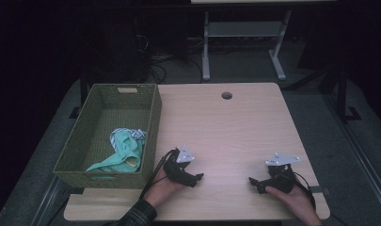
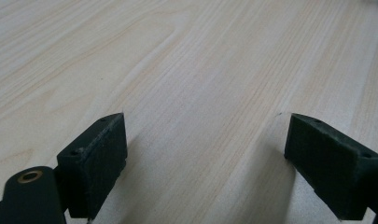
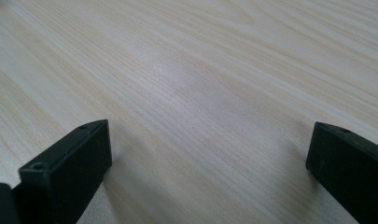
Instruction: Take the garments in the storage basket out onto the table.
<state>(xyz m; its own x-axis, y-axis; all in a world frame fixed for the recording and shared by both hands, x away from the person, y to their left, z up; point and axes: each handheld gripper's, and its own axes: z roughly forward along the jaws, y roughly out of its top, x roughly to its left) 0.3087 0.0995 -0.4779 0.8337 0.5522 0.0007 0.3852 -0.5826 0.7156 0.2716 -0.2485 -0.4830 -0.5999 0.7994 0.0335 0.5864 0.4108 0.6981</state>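
Note:
A light wooden table carries a green woven basket at its left edge. Crumpled mint-green and striped cloth lies inside the basket. My left gripper rests low on the tabletop just right of the basket, held by a hand in a plaid sleeve. In the left gripper view, my left gripper is open with bare wood between the jaws. My right gripper lies near the front right of the table, pointing left. The right gripper view shows my right gripper open over bare wood.
A round cable hole sits near the table's far edge. Beyond the table stand white desk legs and tangled cables on a grey floor. The surroundings are dark.

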